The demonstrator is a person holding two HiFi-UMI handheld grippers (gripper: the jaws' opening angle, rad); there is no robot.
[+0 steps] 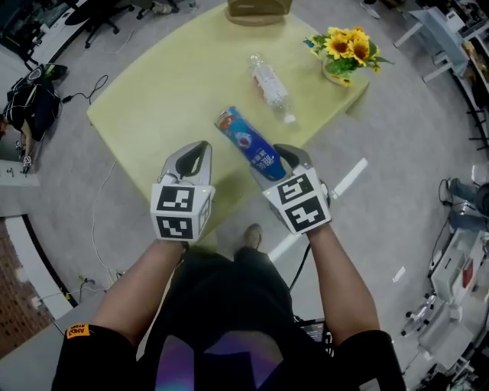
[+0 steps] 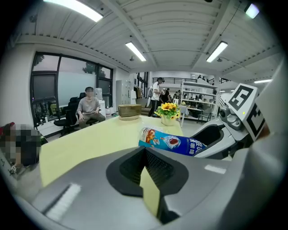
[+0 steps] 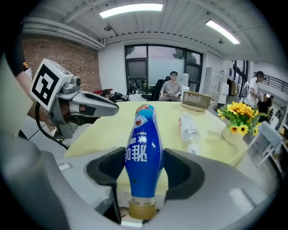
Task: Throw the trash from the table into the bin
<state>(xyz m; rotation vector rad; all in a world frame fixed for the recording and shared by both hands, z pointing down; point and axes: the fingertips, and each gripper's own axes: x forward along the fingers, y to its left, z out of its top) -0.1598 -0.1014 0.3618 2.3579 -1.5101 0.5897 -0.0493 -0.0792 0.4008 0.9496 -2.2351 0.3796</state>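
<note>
1. Tongs in the person's right hand (image 3: 144,164) were clamped on a blue bottle (image 1: 248,141). The pads pressed its sides near the neck, the tan cap sat back toward the hand, and the base pointed out ahead over the near edge of the counter (image 1: 153,92).
2. Left tongs (image 2: 145,155) sat just beside the right pair, tips drawn together with nothing between them.
3. To my eye the job was barely begun: one piece of trash was gripped but not binned, and I saw no bin in any view.
4. Ahead of the right tongs a clear bottle (image 1: 271,85) lay on its side on the counter, untouched and left to collect.
5. The blue bottle had a glossy printed sleeve, round and tapering to the neck. The clear one looked like thin, ribbed plastic, apparently empty. The counter was smooth, matte and pale yellow.
6. Farther ahead and to the right stood sunflowers (image 1: 345,47) in a pot, and a brown box (image 1: 258,9) sat at the far edge. Neither looked like trash.
</note>
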